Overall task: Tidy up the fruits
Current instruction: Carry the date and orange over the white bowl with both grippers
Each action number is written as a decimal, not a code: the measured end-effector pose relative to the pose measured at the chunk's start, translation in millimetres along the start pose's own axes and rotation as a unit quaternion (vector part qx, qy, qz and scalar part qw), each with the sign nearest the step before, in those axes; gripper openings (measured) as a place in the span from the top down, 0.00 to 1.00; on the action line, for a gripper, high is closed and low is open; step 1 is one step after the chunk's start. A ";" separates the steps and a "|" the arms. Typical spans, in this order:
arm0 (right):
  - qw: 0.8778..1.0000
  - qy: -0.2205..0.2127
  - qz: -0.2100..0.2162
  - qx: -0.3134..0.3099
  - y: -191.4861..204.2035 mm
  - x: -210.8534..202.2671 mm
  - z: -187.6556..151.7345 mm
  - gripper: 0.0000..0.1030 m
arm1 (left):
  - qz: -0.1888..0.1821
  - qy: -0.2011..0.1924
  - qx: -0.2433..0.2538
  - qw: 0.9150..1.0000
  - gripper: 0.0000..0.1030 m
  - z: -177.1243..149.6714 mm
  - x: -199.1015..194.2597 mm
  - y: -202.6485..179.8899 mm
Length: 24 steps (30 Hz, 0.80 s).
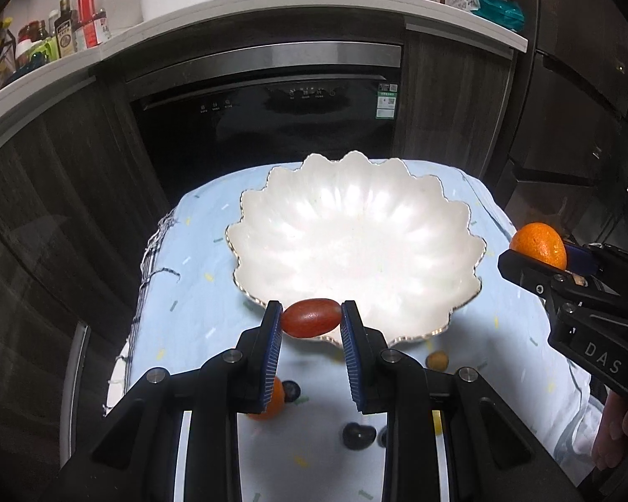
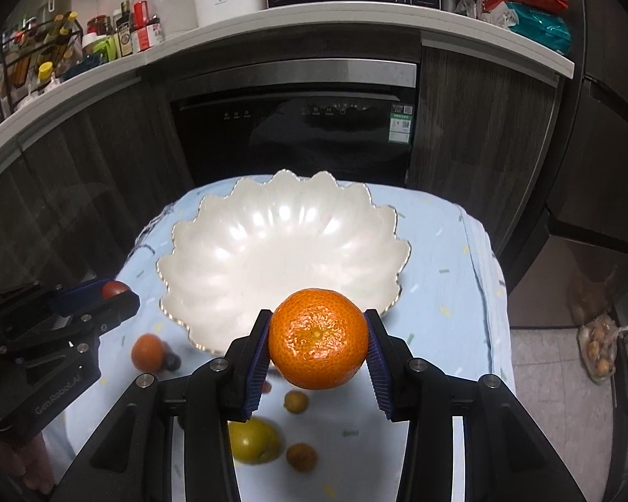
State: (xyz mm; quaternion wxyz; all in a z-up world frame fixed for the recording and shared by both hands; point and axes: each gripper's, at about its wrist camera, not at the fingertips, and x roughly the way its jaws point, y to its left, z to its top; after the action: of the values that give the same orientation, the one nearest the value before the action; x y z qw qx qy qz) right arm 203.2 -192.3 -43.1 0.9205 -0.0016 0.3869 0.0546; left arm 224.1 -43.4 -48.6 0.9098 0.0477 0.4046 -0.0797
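My left gripper is shut on a small red oval fruit, held over the near rim of an empty white scalloped bowl. My right gripper is shut on an orange mandarin, held above the bowl's near right rim. The right gripper with its mandarin shows at the right in the left wrist view. The left gripper with the red fruit shows at the left in the right wrist view.
On the light blue cloth below lie another orange, a green fruit, two small brown fruits, and dark fruits. A black dishwasher and dark cabinets stand behind. A bag of fruit lies on the floor at right.
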 end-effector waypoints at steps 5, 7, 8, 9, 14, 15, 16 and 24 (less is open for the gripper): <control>1.000 -0.009 -0.004 0.000 -2.6 3.6 12.8 0.58 | 0.002 -0.003 -0.004 1.000 0.72 13.5 6.1 2.0; 1.000 -0.009 -0.005 0.003 -4.9 7.6 17.4 0.58 | 0.000 -0.001 -0.008 1.000 0.72 17.8 8.4 2.8; 1.000 -0.008 -0.005 0.005 -6.0 9.1 18.2 0.58 | 0.000 -0.001 -0.009 1.000 0.72 19.6 9.5 2.8; 1.000 -0.006 -0.003 0.009 -7.7 11.6 20.0 0.58 | 0.001 -0.001 -0.009 1.000 0.72 20.7 10.3 2.3; 1.000 0.001 -0.006 0.015 -9.7 21.2 23.7 0.58 | 0.006 0.003 -0.016 1.000 0.72 24.3 21.6 4.1; 1.000 0.004 -0.006 0.017 -10.3 24.6 24.1 0.58 | 0.007 0.005 -0.019 1.000 0.72 25.0 24.8 5.3; 1.000 0.006 -0.006 0.020 -10.4 26.6 25.0 0.58 | 0.008 0.006 -0.021 1.000 0.72 25.5 27.7 6.1; 0.999 0.023 -0.010 0.023 -8.0 45.8 25.4 0.58 | 0.019 0.023 -0.027 0.999 0.72 26.2 51.9 11.9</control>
State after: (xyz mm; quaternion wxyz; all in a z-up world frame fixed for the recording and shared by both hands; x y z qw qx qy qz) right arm 254.0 -194.5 -58.3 0.9116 0.0148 0.4093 0.0361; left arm 279.6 -41.2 -69.5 0.9025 0.0322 0.4265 -0.0505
